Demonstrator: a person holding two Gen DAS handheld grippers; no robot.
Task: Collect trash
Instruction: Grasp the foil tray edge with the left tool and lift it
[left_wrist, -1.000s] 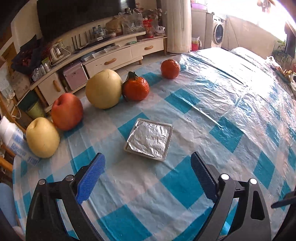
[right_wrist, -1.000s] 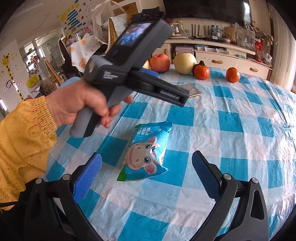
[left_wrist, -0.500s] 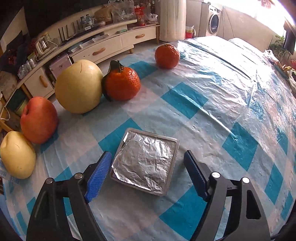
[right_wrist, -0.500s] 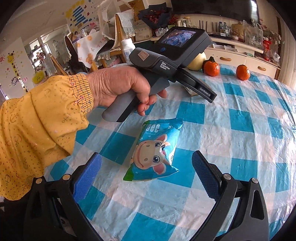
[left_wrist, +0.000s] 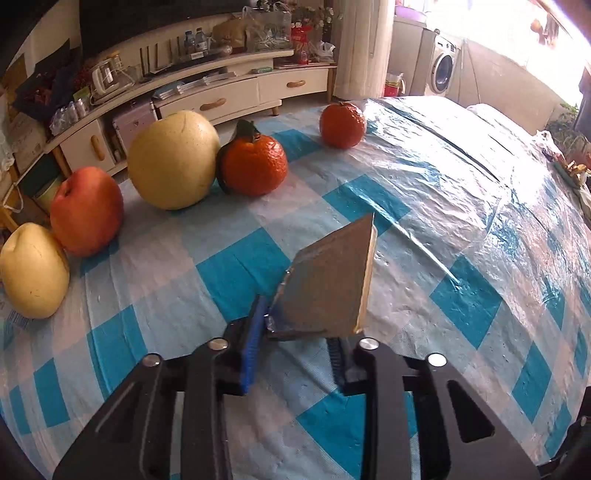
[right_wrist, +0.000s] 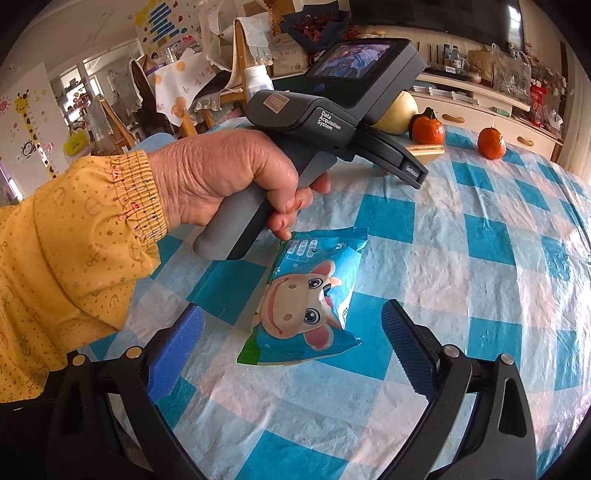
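My left gripper (left_wrist: 295, 332) is shut on a flat foil-topped tray (left_wrist: 328, 280) and holds it tilted on edge above the blue-and-white checked tablecloth (left_wrist: 461, 229). In the right wrist view the tray (right_wrist: 426, 150) shows beyond the left hand's device (right_wrist: 332, 118). My right gripper (right_wrist: 291, 343) is open and hangs over a blue snack wrapper with a cartoon cow (right_wrist: 306, 299), which lies flat on the cloth between the jaws.
A row of fruit stands along the table's far left: a yellow pear (left_wrist: 31, 273), a red apple (left_wrist: 86, 210), a large pale pomelo (left_wrist: 173, 158) and two oranges (left_wrist: 255, 164), (left_wrist: 342, 123). A cabinet (left_wrist: 221, 99) stands beyond the table.
My left gripper closed on the foil tray and lifted it off the cloth, tipping it on edge. My right gripper came a little closer to the cow wrapper and stayed open.
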